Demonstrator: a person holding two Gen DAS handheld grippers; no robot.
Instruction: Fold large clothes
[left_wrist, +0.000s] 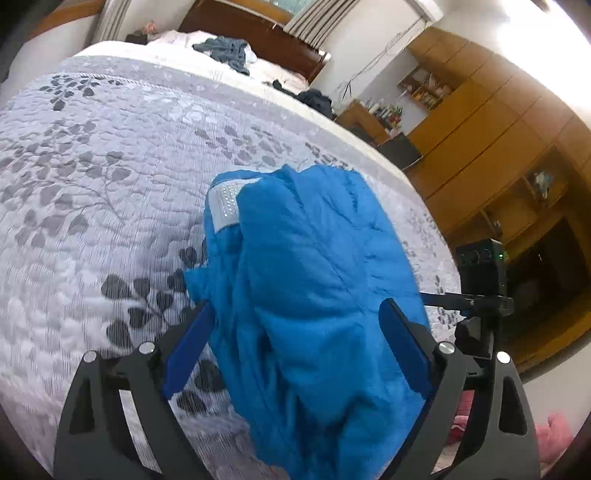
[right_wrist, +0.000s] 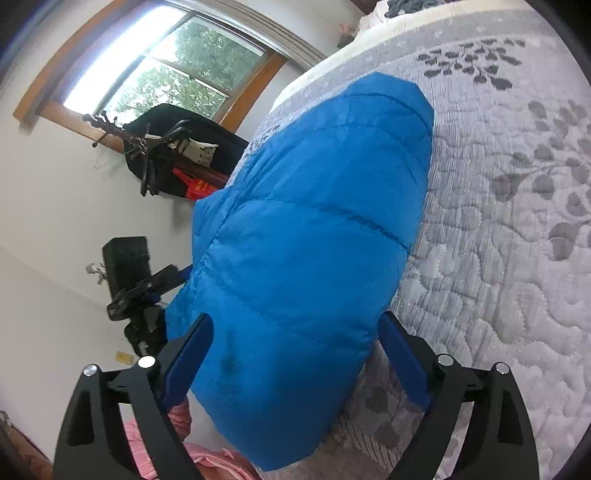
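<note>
Bed (left_wrist: 110, 221) is seen first, the biggest thing here, covered by a grey quilt with leaf shapes. A big blue puffy jacket (right_wrist: 314, 240) is laid near the edge of the bed, close to both grippers. More clothes (left_wrist: 225, 50) are left in a heap far off by the headboard, and something pink (right_wrist: 218, 458) is seen low down below the bed edge.

The jacket looks bunched into a thick bundle, not flat. On the left side it is crumpled, and a grey patch with little dots (left_wrist: 225, 206) is turned up. So the folding is judged to be partly done: some sides seem to be brought in, but a neat, flat shape is not reached yet, and the other clothes are not touched.

The left gripper (left_wrist: 297, 314) is spread wide, and the jacket is seen between its two blue fingers. The right gripper (right_wrist: 295, 325) is spread wide too, with the jacket's puffy end between its fingers. Nothing is pinched by either one.
</note>
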